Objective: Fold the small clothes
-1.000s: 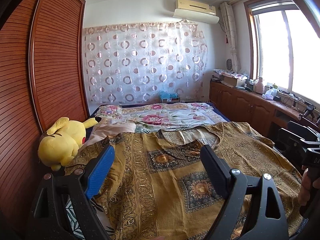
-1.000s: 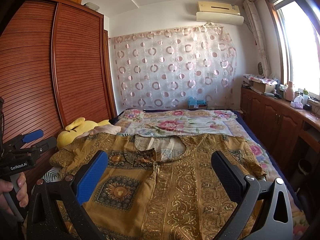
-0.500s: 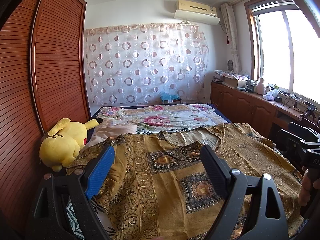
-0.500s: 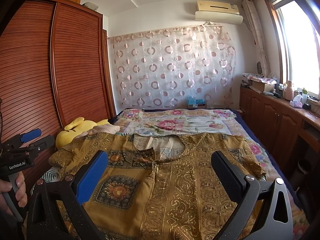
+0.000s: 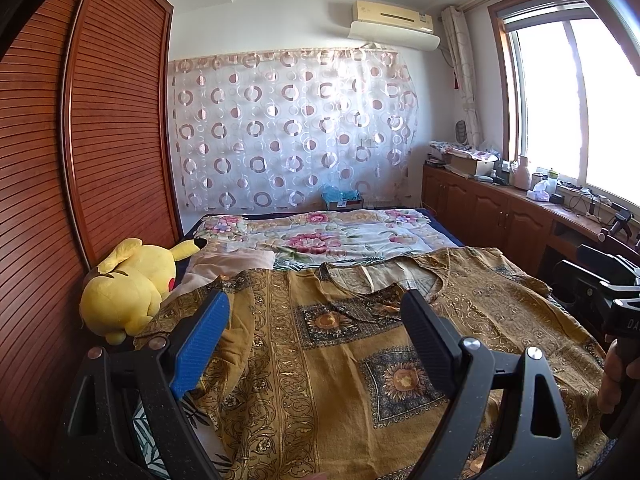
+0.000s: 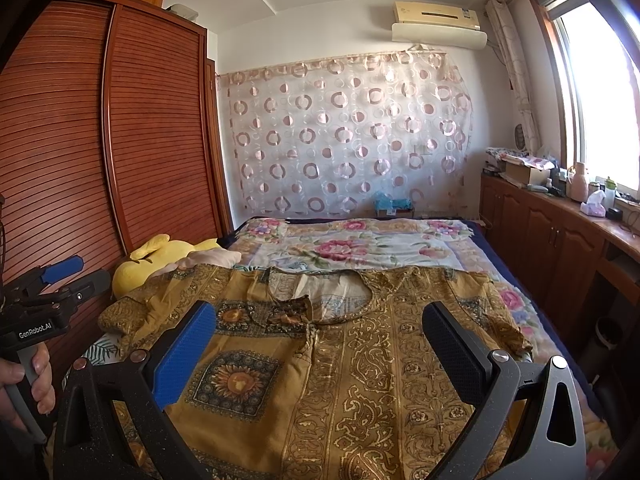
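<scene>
A mustard-gold patterned top (image 5: pixel 332 360) lies spread flat on the bed, neckline toward the far side; it also shows in the right wrist view (image 6: pixel 360 360). My left gripper (image 5: pixel 316 320) is open and empty, held above the garment's left part near its left sleeve. My right gripper (image 6: pixel 320 332) is open and empty, held above the garment's chest just below the neckline (image 6: pixel 320 292). The left gripper also shows at the left edge of the right wrist view (image 6: pixel 52 280). The right gripper body shows at the right edge of the left wrist view (image 5: pixel 608 284).
A yellow plush toy (image 5: pixel 128 288) and a pink folded cloth (image 5: pixel 228 264) lie at the bed's left side by the wooden wardrobe (image 5: pixel 80 160). A floral bedspread (image 5: pixel 328 236) covers the far half. Wooden cabinets (image 6: pixel 560 248) with clutter run along the right under the window.
Both grippers have tilted slightly upward, so the room sits a bit lower in view. The garment has not moved and both grippers stay open.
</scene>
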The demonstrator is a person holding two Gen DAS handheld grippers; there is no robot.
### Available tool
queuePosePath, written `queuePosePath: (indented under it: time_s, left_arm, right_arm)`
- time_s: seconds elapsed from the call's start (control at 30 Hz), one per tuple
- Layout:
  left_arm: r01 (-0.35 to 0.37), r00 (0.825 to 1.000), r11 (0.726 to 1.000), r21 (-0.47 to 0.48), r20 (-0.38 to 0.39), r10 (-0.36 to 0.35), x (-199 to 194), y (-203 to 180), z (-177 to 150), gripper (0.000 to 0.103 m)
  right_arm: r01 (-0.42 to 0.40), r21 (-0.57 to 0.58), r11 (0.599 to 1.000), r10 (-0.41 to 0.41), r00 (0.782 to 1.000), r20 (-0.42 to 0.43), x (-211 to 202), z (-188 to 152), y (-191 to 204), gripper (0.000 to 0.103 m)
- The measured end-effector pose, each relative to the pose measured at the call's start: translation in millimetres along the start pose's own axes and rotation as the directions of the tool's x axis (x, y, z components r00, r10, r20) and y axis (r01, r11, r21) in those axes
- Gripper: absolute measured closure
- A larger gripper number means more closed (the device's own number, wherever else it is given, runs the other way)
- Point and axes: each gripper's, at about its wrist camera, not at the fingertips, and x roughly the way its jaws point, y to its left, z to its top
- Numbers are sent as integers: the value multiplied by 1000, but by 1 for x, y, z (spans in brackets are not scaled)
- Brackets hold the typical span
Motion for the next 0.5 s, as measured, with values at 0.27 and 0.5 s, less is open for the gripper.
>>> queuePosePath:
  time_s: [0.27,0.5]
  left_arm:
    - [0,1000,1000,1,0,0,0,0,0,15]
    - [-1,1000,1000,2,1,1,0,-1,-1,15]
  right_arm:
    - [-1,0,1000,1,1000,-1,0,0,0,0]
    - [-3,-1,1000,3,1000,-3,1,0,1,0]
